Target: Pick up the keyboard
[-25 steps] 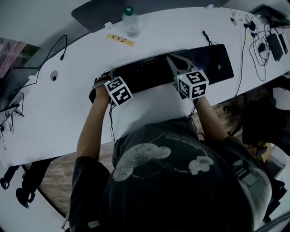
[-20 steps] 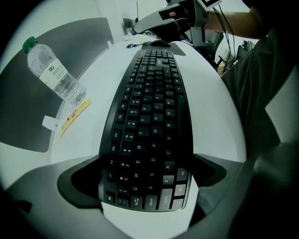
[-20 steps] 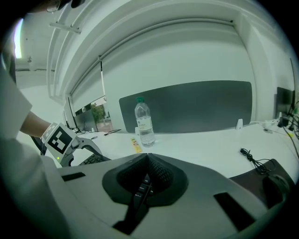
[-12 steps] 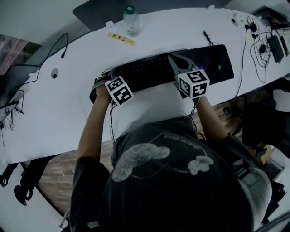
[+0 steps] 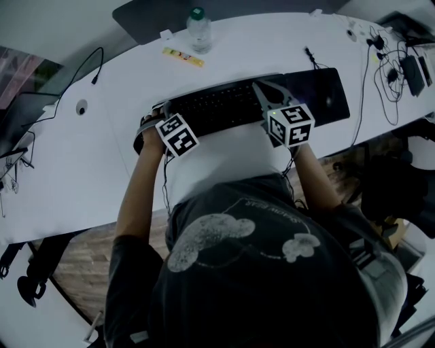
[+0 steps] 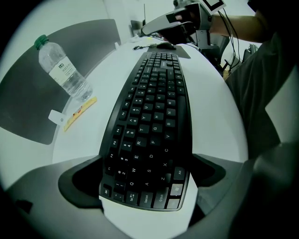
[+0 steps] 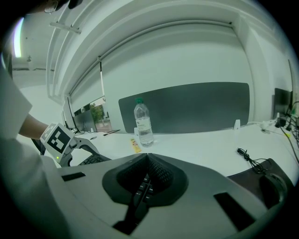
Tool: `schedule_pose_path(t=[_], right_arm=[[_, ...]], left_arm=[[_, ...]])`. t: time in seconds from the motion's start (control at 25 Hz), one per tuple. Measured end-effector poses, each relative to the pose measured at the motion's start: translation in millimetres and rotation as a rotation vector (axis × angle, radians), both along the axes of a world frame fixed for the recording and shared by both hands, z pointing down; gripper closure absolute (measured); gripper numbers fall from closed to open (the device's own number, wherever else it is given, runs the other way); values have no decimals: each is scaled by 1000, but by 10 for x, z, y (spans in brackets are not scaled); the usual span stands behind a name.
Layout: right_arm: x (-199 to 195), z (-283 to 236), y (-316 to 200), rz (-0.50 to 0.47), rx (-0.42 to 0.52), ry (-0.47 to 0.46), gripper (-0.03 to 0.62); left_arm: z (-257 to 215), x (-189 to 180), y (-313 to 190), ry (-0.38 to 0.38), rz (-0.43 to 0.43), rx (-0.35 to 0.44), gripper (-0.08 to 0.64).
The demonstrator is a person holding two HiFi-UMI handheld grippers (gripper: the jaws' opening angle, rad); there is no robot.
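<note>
A black keyboard (image 5: 217,109) lies lengthwise across the white table (image 5: 88,170), in front of the person. My left gripper (image 5: 155,119) points straight down at the keyboard's left end. In the left gripper view its two dark jaws sit against the front and back edges of that end (image 6: 147,172), shut on it. My right gripper (image 5: 262,90) slants down onto the keyboard's right part. In the right gripper view its jaws (image 7: 148,161) are closed together, with a thin strip of keys (image 7: 141,189) caught between them.
A water bottle (image 5: 198,30) and a yellow strip (image 5: 182,58) stand behind the keyboard, in front of a grey panel (image 5: 149,17). A black mat (image 5: 323,92) adjoins the keyboard's right end. Tangled cables (image 5: 389,68) lie at the far right. The table's front edge runs close to the person.
</note>
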State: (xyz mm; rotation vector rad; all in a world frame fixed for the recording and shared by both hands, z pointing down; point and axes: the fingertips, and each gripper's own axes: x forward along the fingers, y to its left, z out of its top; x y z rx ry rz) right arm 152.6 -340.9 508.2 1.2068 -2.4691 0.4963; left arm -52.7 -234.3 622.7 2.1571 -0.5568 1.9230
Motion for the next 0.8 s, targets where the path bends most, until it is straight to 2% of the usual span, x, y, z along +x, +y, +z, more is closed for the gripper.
schedule_pose_path(t=[0.24,0.44,0.8], right_arm=[[-3,7,-6,-2,-4,0,602],[20,42,2,0,-13,6,601],[34,86,-39,8,-24,13,602]], left_arm=[[-73,38,-24,-20,57,55,-17],[-178,21,-71,21,49,24,-18],[-32,18,-96,39,73,-148,-20]])
